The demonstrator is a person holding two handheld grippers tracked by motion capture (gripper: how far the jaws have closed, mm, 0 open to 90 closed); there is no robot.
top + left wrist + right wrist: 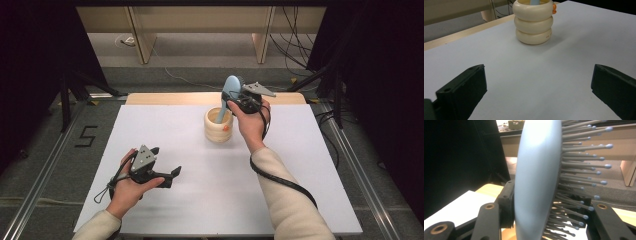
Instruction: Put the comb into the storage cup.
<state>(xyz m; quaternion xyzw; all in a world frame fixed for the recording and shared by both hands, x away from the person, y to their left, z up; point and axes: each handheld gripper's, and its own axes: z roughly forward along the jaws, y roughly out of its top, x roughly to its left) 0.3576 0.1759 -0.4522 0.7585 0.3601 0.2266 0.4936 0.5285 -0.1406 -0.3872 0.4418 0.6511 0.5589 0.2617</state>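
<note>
A light-blue hairbrush [231, 87] stands upright with its handle down inside a cream ringed cup [218, 128] at the table's far middle. My right gripper [236, 98] is shut on the brush head, just above the cup. In the right gripper view the brush [536, 177] sits between the black jaws, one against its smooth back, the other in its bristles [584, 165]. My left gripper [166, 161] rests open near the front left, pointing toward the cup [534, 25], with nothing between its fingers [461, 90]. The brush handle [534, 2] pokes out of the cup's mouth.
The white table top [300, 190] has a wooden strip [165, 98] along its far edge. The cup bears a small orange mark [226, 128]. Cables [295, 50] and wooden furniture legs [142, 45] lie beyond the table. A black cable [285, 182] trails over the right sleeve.
</note>
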